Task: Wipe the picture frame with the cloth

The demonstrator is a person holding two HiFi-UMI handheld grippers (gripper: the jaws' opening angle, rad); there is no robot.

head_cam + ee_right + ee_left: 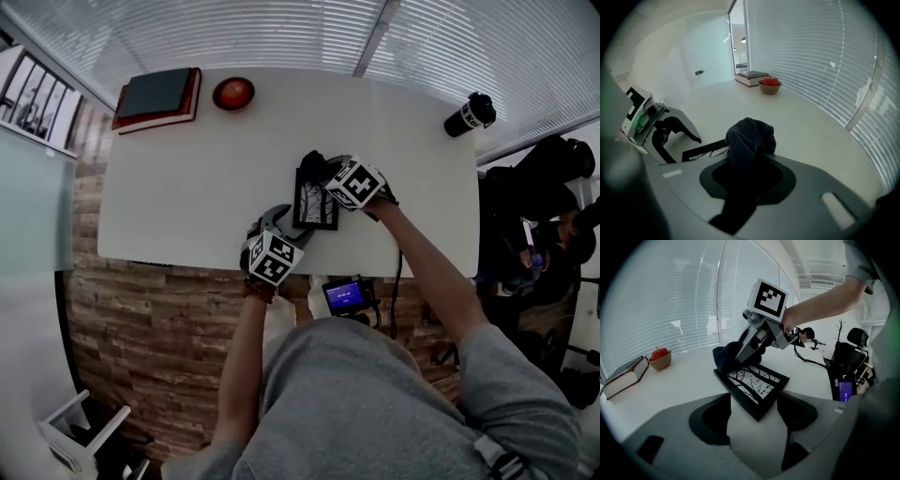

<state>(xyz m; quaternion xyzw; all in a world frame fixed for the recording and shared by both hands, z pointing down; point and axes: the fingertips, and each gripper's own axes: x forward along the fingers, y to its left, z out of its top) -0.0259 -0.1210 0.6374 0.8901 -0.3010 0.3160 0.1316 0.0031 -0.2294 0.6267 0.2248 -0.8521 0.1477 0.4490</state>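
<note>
A black picture frame (315, 201) with a black-and-white tree print lies flat on the white table (187, 187) near its front edge. My left gripper (284, 223) stands open at the frame's near corner. In the left gripper view that corner of the frame (752, 383) lies between the wide jaws of the left gripper (754, 412), and the pads do not press it. My right gripper (325, 174) is shut on a dark cloth (750, 138), which bulges out past the jaws of the right gripper (747, 174). The cloth (726, 357) rests on the frame's far end.
A dark book (157, 97) and a bowl with a red apple (233, 93) sit at the table's far left. A black cup (471, 114) lies at the far right. An office chair (853, 341) and cables stand right of the table. Window blinds run behind.
</note>
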